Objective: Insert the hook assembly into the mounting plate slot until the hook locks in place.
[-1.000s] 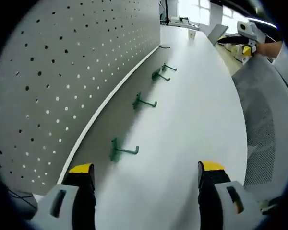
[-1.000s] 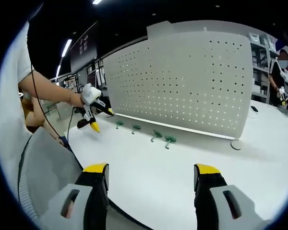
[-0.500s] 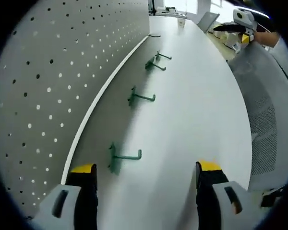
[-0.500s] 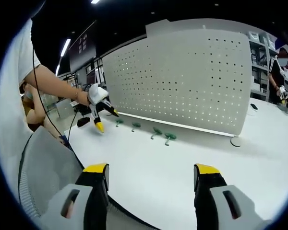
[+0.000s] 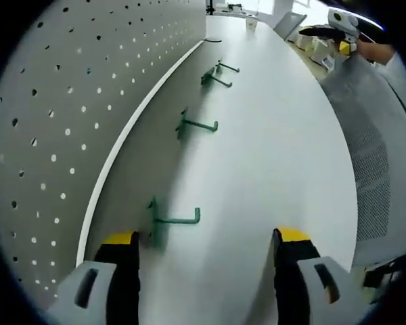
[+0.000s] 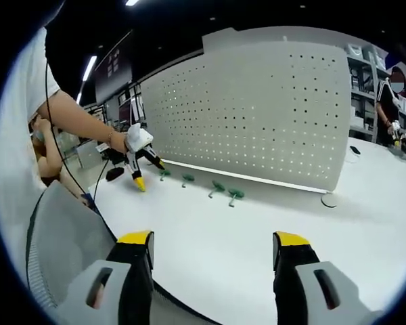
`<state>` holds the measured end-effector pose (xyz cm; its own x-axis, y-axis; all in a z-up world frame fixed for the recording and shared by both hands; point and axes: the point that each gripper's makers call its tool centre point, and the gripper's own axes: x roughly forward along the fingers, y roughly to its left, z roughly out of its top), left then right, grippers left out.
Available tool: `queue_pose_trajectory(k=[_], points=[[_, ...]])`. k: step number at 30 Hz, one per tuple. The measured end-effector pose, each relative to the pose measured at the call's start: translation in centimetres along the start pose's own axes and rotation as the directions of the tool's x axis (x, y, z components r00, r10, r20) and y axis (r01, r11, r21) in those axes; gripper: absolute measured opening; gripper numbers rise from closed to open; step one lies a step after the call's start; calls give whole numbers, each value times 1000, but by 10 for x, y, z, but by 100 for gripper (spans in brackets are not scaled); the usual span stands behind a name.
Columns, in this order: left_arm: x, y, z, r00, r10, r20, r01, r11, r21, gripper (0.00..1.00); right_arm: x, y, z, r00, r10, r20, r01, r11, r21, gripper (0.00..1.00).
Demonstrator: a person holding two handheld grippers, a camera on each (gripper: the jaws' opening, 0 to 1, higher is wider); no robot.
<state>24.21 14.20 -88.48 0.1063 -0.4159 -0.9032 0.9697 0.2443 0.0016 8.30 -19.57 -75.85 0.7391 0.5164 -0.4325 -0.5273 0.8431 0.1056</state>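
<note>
The left tongs (image 5: 201,237) are standing released, jaws wide apart and gripping nothing, and the nearest green hook (image 5: 168,220) is lying on the white bench (image 5: 277,156) just ahead of the left jaw tip, between the two jaws but well over toward the left one. Its flat back piece is sitting close against the foot of the grey pegboard (image 5: 61,101), and its prong is pointing out across the bench toward the right jaw.

To do the pick-up well, the left tongs are probably needing a small shift toward the pegboard, so the prong comes to the middle of the gap, before closing across the wire shaft rather than on the upturned tip. The back piece should be left free, since that looks like the part that enters the pegboard holes.

Three more green hooks are lying further along the same line: one (image 5: 196,124) at mid-distance, two (image 5: 215,76) near the far end.

In the right gripper view, the right tongs (image 6: 214,245) are also standing released and empty, hovering over bare bench well apart from the row of hooks (image 6: 223,191), while the left tongs (image 6: 142,166) are reaching down at the row's left end.
</note>
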Motion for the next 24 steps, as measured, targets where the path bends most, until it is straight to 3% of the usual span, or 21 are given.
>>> queue_pose_trajectory(k=[8, 13, 17, 24], points=[[-2, 5, 0, 1000, 6, 15, -6, 1000, -12, 78, 3, 0, 2, 1000, 3, 5, -3, 1000, 0, 69], [-4, 16, 2, 999, 30, 20, -29, 998, -53, 62, 3, 0, 3, 1000, 3, 9, -3, 1000, -7, 69], [-7, 30, -1, 997, 69, 20, -66, 991, -120, 37, 3, 0, 3, 1000, 2, 9, -2, 1000, -7, 69], [-8, 30, 0, 996, 82, 20, -79, 989, -124, 25, 2, 1, 2, 1000, 3, 11, -3, 1000, -6, 69]])
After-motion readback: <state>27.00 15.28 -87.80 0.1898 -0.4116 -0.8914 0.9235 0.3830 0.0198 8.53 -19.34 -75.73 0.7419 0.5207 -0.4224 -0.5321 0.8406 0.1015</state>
